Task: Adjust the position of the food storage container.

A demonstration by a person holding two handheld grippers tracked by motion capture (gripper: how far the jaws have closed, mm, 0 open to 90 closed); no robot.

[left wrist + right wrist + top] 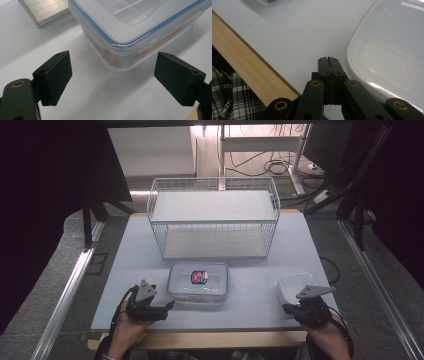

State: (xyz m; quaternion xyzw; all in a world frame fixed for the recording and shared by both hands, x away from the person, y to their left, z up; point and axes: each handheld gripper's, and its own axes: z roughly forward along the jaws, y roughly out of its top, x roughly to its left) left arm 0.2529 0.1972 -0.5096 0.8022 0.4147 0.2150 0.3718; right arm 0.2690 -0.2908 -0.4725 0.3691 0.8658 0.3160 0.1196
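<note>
- The lidded box (199,282), a clear plastic rectangle with rounded corners, is lying flat near the middle of the table (125,285), its long axis running left to right and its lid facing up.
- Its lid is carrying a blue seal around the edge and a red-and-blue label (199,277) at its centre, seen in the high view.
- The left gripper (167,306) is resting at the near left, pointing right toward the box's near left corner; its jaws are standing wide apart, holding nothing.
- The left gripper view is showing that corner (120,47) close up between the two black pads, untouched, with reddish contents dimly visible through the wall.
- The right gripper (291,308) is sitting at the near right with its jaws pressed together on nothing.
- Its tip (328,61) is lying just beside the smooth translucent tub (392,55), a rounded white container.
- The right gripper view is also showing the table's wooden edge (244,62) and a checked sleeve (234,100).
- A white wire basket (214,217) is standing at the far side, long axis left to right.
</note>
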